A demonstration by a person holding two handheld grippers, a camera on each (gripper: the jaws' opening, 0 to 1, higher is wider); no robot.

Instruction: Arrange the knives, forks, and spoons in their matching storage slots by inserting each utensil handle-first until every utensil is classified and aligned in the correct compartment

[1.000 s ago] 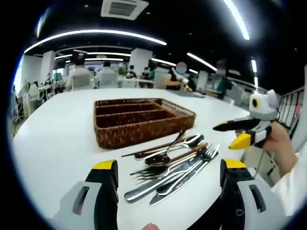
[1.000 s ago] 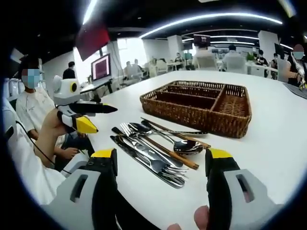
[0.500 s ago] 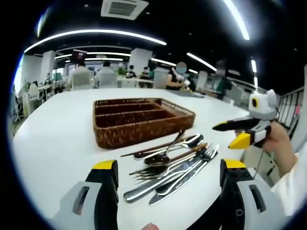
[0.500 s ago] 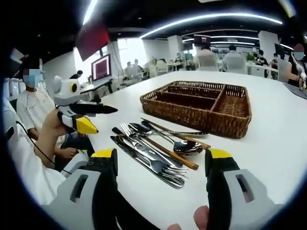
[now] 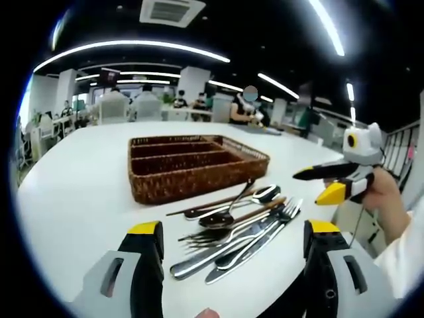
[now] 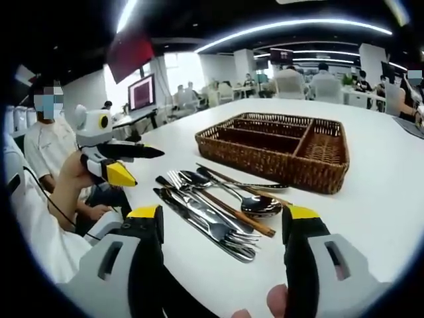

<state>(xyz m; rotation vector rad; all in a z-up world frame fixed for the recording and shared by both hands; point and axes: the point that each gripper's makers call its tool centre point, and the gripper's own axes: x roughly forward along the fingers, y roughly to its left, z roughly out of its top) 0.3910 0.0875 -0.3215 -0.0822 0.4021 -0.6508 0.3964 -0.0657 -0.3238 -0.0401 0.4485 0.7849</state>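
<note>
On white table [image 5: 79,179], wicker tray [image 5: 192,162] behind cutlery pile [image 5: 232,228]

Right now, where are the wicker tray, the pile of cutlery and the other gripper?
wicker tray [image 5: 173,187], left gripper view, front wall.
pile of cutlery [image 6: 218,211], right gripper view, middle.
left gripper [image 6: 136,163], right gripper view, between fingertips.

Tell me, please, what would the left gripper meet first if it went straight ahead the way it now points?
Most likely the pile of cutlery lying on the white table just ahead of the open left gripper. The wicker basket comes only beyond that, though depth is hard to judge here.
</note>
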